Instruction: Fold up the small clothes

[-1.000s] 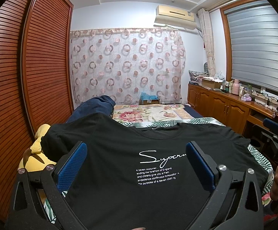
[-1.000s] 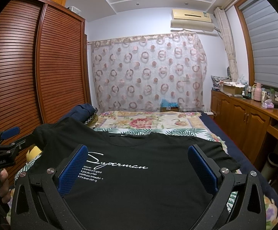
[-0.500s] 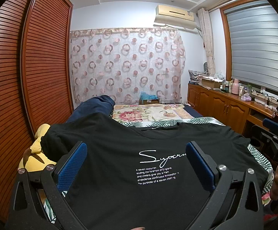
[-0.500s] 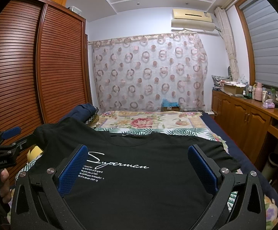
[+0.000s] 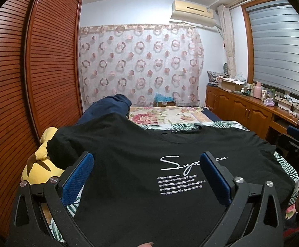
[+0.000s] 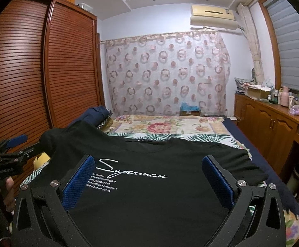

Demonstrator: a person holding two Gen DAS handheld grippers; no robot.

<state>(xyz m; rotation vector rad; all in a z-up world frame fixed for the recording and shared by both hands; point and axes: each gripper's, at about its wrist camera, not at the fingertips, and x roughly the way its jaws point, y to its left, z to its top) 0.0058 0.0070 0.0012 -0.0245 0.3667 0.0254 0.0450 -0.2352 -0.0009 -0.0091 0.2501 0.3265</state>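
A bed fills the middle of a bedroom, covered with a palm-leaf sheet and, farther back, a floral blanket. Slatted wooden wardrobe doors run along the left side, a curtain with ring patterns hangs on the far wall under an air conditioner, and a low wooden cabinet crowded with bottles and boxes stands below a shuttered window on the right.

A black T-shirt lies spread front-up on the near end of the bed. Its collar points away toward the curtain and its hem comes toward the cameras, so its long axis runs down the length of the bed; the sleeves reach out left and right. White script lettering crosses the chest.

The left gripper hovers over the shirt's left half with its blue-padded fingers spread wide and nothing between them. The right gripper hangs over the right half, also spread and empty.

The left view alone shows a yellow plush toy beside the left sleeve and a folded navy garment behind it; the right gripper appears only as a dark shape at that view's right edge. The right view shows the whole printed word and, at its left edge, the left gripper with a hand apparently wrapped around its handle.
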